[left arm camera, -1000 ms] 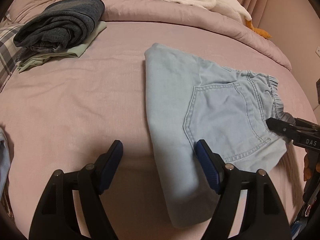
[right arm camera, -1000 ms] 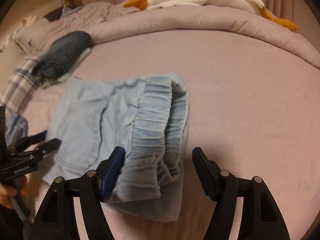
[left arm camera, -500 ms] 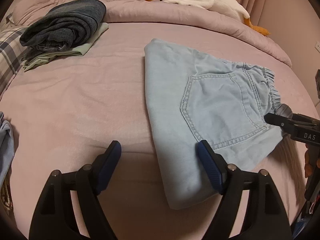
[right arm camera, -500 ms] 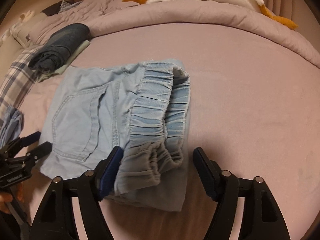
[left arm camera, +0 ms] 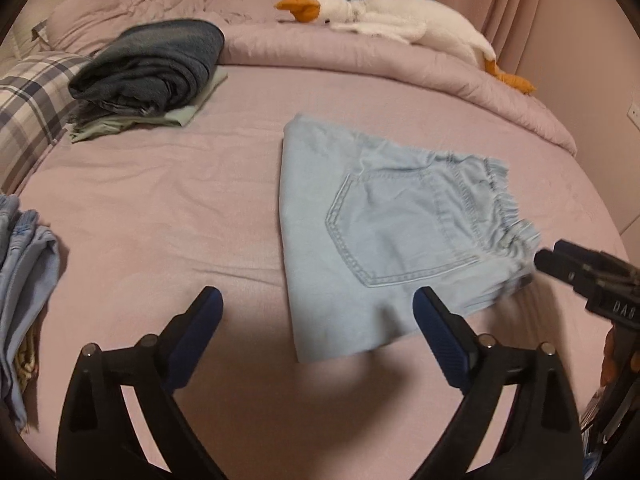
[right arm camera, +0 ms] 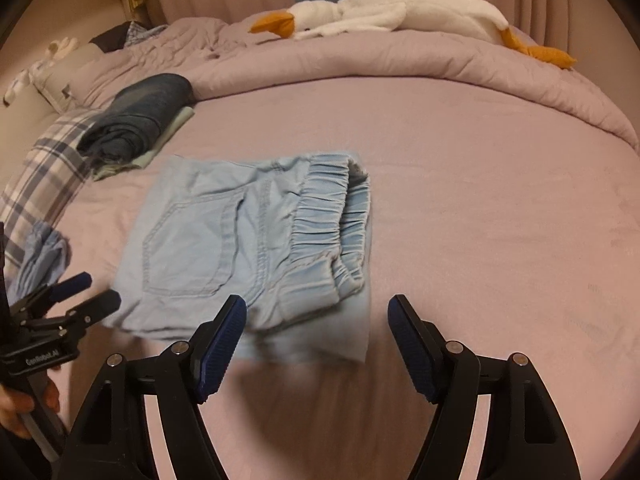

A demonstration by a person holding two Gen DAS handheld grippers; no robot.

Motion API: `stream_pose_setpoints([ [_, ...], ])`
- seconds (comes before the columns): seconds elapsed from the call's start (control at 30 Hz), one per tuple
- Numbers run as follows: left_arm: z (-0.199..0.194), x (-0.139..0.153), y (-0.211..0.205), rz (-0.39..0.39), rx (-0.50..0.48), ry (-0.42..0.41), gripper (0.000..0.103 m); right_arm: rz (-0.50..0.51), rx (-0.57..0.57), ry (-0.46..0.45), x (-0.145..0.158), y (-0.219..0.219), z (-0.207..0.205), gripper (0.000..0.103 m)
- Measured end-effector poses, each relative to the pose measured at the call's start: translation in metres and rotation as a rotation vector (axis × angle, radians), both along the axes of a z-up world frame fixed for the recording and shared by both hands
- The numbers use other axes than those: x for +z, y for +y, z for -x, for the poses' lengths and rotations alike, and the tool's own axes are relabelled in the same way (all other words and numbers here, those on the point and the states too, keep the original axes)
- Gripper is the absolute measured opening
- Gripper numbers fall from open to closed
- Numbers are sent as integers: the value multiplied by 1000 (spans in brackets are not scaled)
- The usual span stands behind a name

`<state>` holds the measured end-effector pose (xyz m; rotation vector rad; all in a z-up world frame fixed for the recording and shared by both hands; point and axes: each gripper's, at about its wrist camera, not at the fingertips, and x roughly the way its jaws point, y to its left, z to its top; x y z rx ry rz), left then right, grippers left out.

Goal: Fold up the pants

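Note:
Light blue denim pants (left arm camera: pixel 384 232) lie folded into a compact rectangle on the pink bed, back pocket up, elastic waistband (right arm camera: pixel 332 220) on the right side. My left gripper (left arm camera: pixel 316 320) is open and empty, hovering just short of the fold's near left corner. My right gripper (right arm camera: pixel 316 324) is open and empty, hovering by the waistband end. Each gripper shows at the edge of the other's view: the right one (left arm camera: pixel 560 264) and the left one (right arm camera: pixel 86 292).
A stack of folded dark and green clothes (left arm camera: pixel 152 68) sits at the back left beside a plaid pillow (left arm camera: pixel 28 112). A plush goose (left arm camera: pixel 392 20) lies on the rolled duvet (right arm camera: pixel 400 60) at the back. More blue garments (left arm camera: pixel 20 264) lie at the left edge.
Both grippers have pulled back from the folded pants, which now look smaller and farther away. The pants lie still.

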<state>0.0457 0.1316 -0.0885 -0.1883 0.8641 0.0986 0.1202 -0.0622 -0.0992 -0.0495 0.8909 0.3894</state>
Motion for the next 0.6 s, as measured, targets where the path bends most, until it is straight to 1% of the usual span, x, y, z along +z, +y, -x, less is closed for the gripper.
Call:
stream_pose_setpoints([
  [0.03,3,4,-1,1,6,-3,101,1,5,-6,3,0,4,74],
  [0.07,6,9,-1,7,14,-7,102,2,9,-11,5,1,7,77],
  [0.1,9,12,-3,7,21,-9,102,6,15,-18,9,1,12,85],
  [0.17,14,19,-5,0,35,1,102,8,21,-34,14,2,17,92],
  [0.3,24,30,-17,-14,33,14,103,5,26,-69,25,1,32,93],
  [0.37,32,36,-23,-27,26,2,103,9,19,-80,30,0,38,94],
  [0.47,40,43,-31,-68,36,-3,103,11,19,-94,37,-1,46,95],
  [0.6,46,43,-38,-89,49,-2,103,9,25,-122,46,-1,59,96],
])
